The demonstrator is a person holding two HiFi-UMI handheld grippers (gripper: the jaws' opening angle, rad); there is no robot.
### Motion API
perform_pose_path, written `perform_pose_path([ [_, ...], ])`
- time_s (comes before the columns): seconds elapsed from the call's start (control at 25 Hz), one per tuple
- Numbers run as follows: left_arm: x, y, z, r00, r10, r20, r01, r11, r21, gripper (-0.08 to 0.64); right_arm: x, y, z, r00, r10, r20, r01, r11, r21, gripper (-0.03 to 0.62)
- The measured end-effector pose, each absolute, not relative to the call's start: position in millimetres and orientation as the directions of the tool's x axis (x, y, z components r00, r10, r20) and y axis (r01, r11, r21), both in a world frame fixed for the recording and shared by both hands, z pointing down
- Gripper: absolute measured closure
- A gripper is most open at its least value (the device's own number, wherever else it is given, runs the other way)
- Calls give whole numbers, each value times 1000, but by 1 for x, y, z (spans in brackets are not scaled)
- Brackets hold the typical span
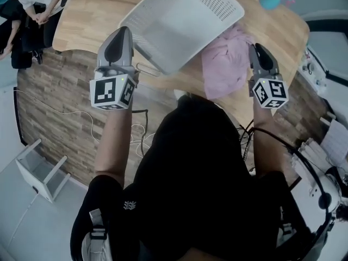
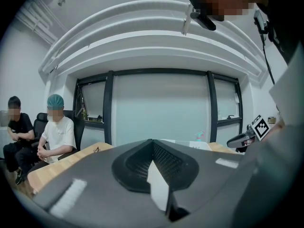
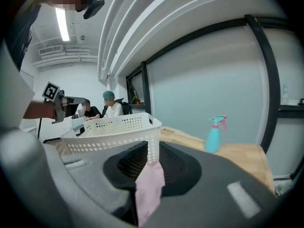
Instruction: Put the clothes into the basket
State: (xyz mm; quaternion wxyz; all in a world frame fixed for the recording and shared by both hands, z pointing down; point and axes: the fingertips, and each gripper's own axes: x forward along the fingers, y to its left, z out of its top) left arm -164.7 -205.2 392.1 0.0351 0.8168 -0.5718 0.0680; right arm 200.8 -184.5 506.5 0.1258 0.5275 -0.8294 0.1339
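An empty white perforated basket (image 1: 185, 31) stands on the wooden table (image 1: 92, 20). A pink cloth (image 1: 225, 64) lies crumpled against its right side and droops over the table's near edge. My left gripper (image 1: 125, 31) hovers by the basket's left corner with its jaws together; a white sliver shows low between them in the left gripper view. My right gripper (image 1: 255, 47) is at the cloth's right edge. In the right gripper view its jaws (image 3: 153, 151) stand a narrow slit apart, and the pink cloth (image 3: 149, 189) and the basket's corner post (image 3: 152, 146) show through the slit.
A teal spray bottle (image 1: 269, 0) stands at the table's far right. Two people sit beyond the table's left end (image 1: 32, 4). On the floor to the left are a small white rack (image 1: 41, 170) and loose cables (image 1: 136, 129).
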Motion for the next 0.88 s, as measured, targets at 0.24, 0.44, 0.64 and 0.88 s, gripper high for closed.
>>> perform_pose_path([
  [0.24, -158, -215, 405, 334, -928, 164, -940, -342, -21, 554, 190, -189, 543, -461, -795, 394, -885, 445, -136, 328],
  [0.44, -161, -217, 412, 325, -928, 184, -942, -334, -21, 554, 184, -192, 569, -459, -774, 437, -887, 430, -169, 170],
  [0.64, -166, -218, 417, 311, -927, 209, -946, -323, -25, 554, 181, -194, 592, -459, -746, 483, -887, 417, -199, 93],
  [0.88, -173, -216, 424, 298, -926, 231, -949, -314, -33, 554, 175, -194, 622, -442, -702, 558, -893, 405, -197, 86],
])
